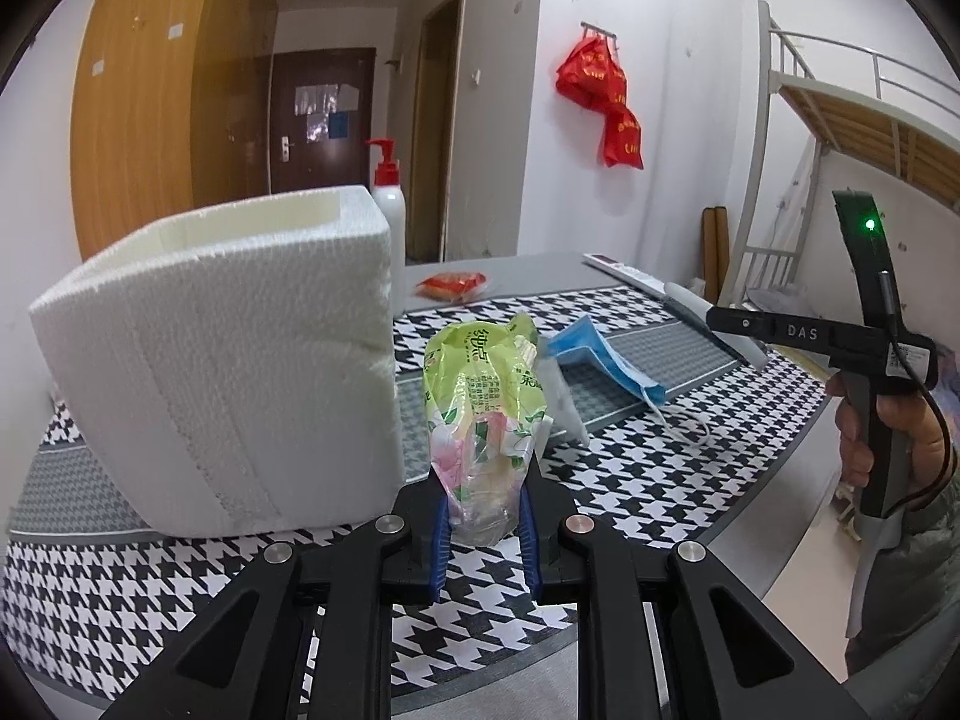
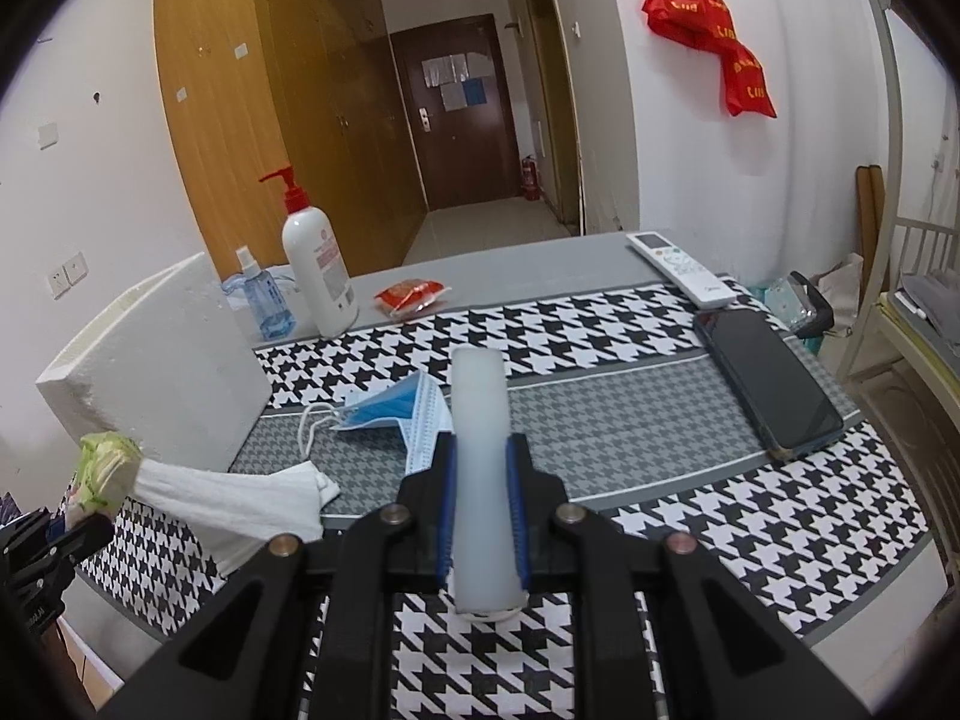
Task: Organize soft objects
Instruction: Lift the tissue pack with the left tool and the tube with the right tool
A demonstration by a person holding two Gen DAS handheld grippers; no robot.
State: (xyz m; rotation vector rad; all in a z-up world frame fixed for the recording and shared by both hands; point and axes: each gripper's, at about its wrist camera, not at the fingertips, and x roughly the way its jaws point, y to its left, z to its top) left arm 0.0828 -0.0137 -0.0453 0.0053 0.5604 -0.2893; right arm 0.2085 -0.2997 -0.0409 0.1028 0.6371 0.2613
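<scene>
My left gripper (image 1: 483,516) is shut on a green and pink tissue pack (image 1: 480,396), held just above the table beside the white foam box (image 1: 228,372). White tissue hangs out of the pack's far end (image 2: 240,498). My right gripper (image 2: 483,510) is shut on a white translucent tube (image 2: 480,438) that points forward over the table. The right gripper also shows at the right of the left wrist view (image 1: 864,336). A blue face mask (image 2: 396,414) lies on the cloth between the grippers, also in the left wrist view (image 1: 606,360).
A houndstooth cloth (image 2: 660,480) covers the table. A phone (image 2: 768,384) and a remote (image 2: 678,267) lie at the right. A pump bottle (image 2: 315,264), a spray bottle (image 2: 261,300) and a red packet (image 2: 411,294) stand at the back.
</scene>
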